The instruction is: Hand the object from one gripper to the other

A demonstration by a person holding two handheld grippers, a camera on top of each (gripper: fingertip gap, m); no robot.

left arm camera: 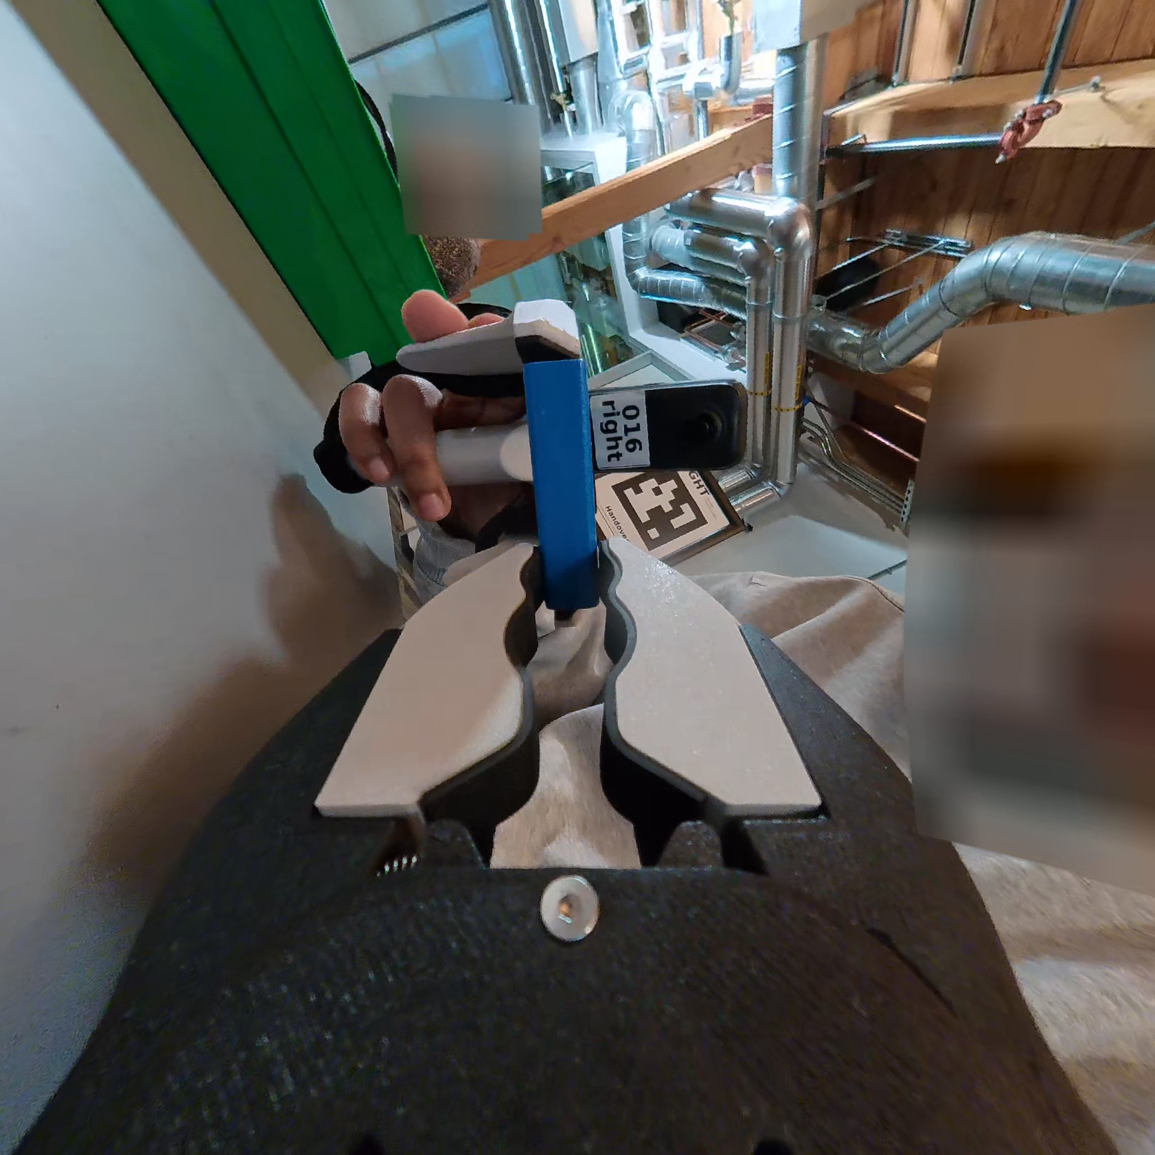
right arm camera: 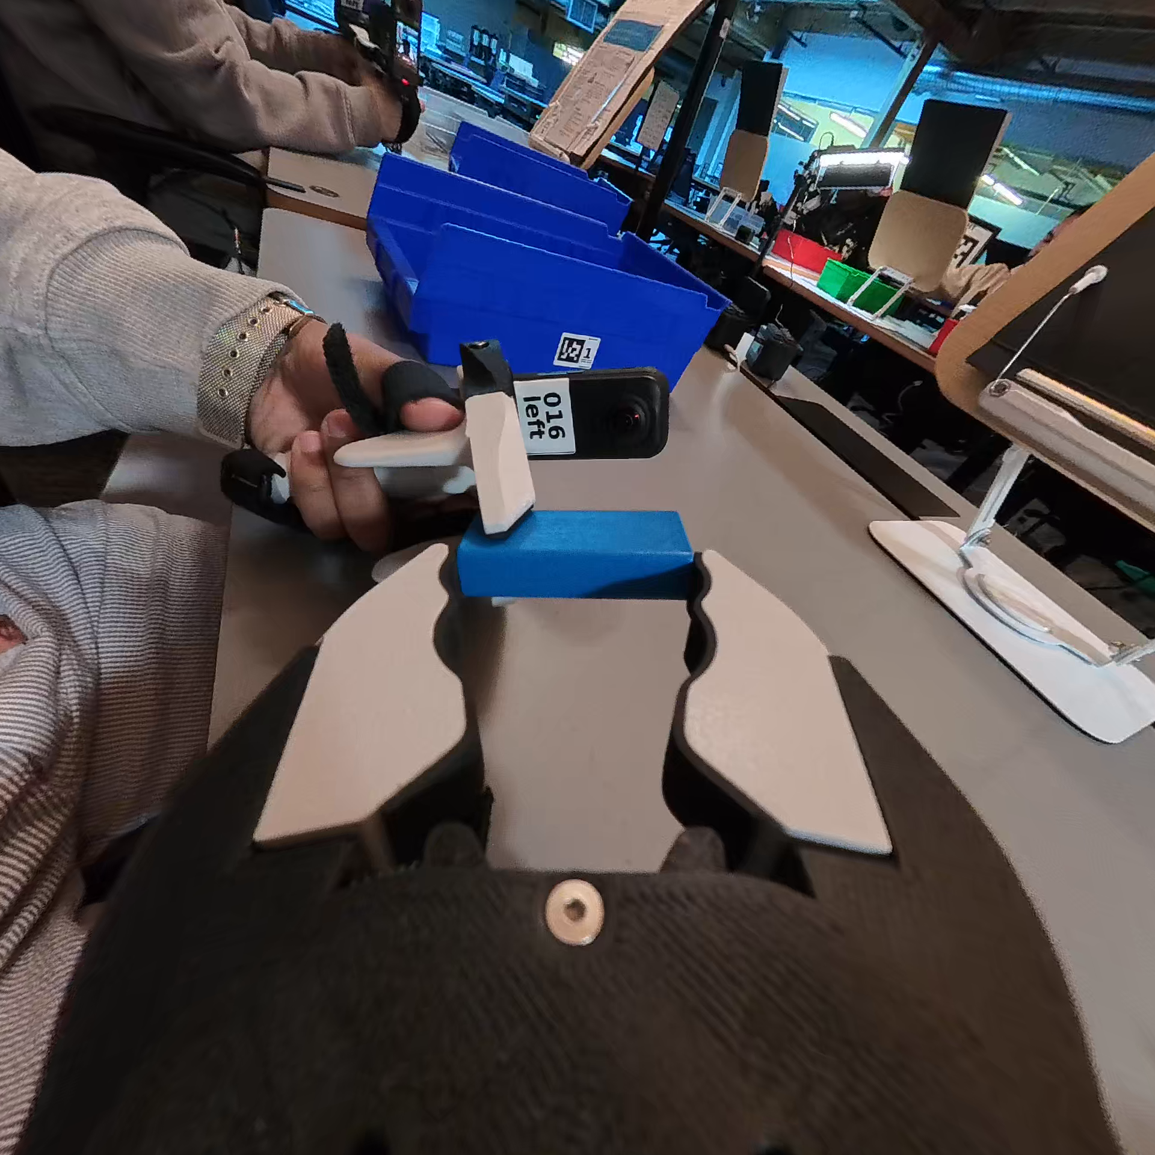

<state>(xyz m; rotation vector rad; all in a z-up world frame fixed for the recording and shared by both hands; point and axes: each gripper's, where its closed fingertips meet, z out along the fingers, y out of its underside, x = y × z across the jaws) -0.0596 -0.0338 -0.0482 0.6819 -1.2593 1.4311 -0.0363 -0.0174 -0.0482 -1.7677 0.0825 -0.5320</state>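
A blue rectangular block (left arm camera: 559,475) stands upright in the left wrist view and lies crosswise in the right wrist view (right arm camera: 575,553), held above the grey table (right arm camera: 812,500). My left gripper (left arm camera: 567,559) is shut on the block's lower end; the right wrist view shows it (right arm camera: 503,562) pinching the block's left end from above and below. My right gripper (right arm camera: 574,565) spans the block lengthwise, with a pad touching each end. In the left wrist view its upper finger (left arm camera: 544,322) sits on the block's top end and its lower finger is hidden.
Stacked blue bins (right arm camera: 537,281) stand on the table behind the block. A white stand holding a board (right arm camera: 1000,625) is at the right. Another person's sleeve (right arm camera: 187,75) is at the far left. A framed marker card (left arm camera: 662,506) and metal pipes (left arm camera: 775,312) lie behind. Only a small space, under 4 cm, lies between the two pairs of fingers.
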